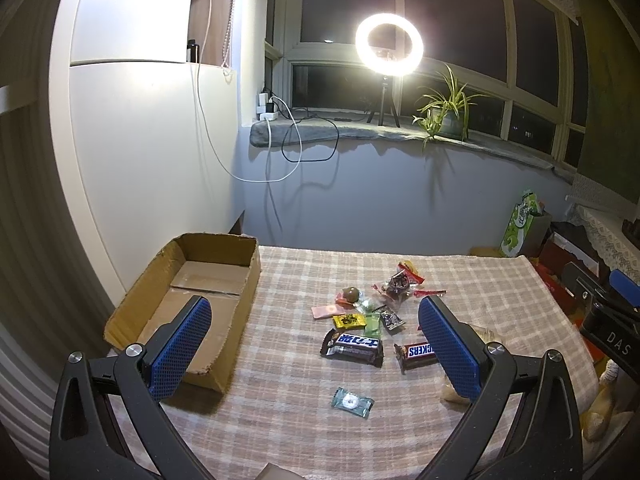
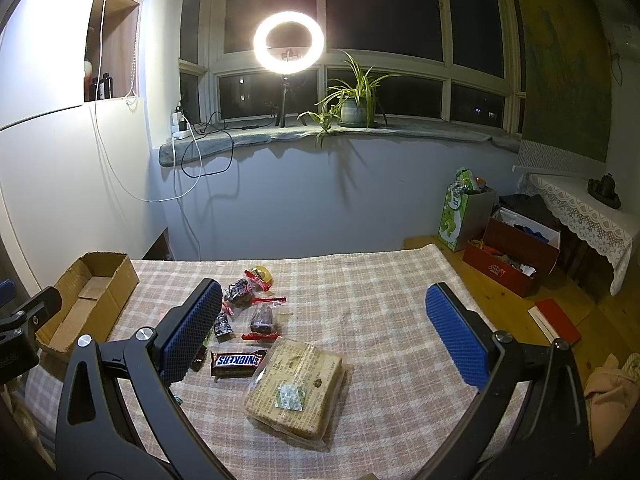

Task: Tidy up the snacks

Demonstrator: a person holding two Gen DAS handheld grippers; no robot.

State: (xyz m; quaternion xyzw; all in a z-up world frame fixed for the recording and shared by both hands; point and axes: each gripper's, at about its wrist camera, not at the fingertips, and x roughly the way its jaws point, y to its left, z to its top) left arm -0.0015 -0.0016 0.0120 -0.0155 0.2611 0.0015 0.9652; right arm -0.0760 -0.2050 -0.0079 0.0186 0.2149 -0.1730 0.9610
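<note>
None of the snacks has reached the cardboard box yet; it sits open and bare at the far left of the bench, so the sorting looks barely begun, if the box is where they belong. The loose pile lies mid-bench: a Snickers bar, a dark blue-labelled bar just left of it, a yellow sachet, a round brown sweet and red-wrapped packets at the far end. A small clear-wrapped candy rests alone nearer the camera. In the right view, a bagged block of biscuits lies near and right of the Snickers bar, the bulkiest piece to shift.

The left tool hangs above the pile with its jaws wide apart, holding nothing; the right tool is likewise spread and empty over the biscuits.

Nothing blocks the way to the box. Off the bench, a ring light and potted plant stand on the windowsill, and a green bag and red box sit on the floor to the right.
</note>
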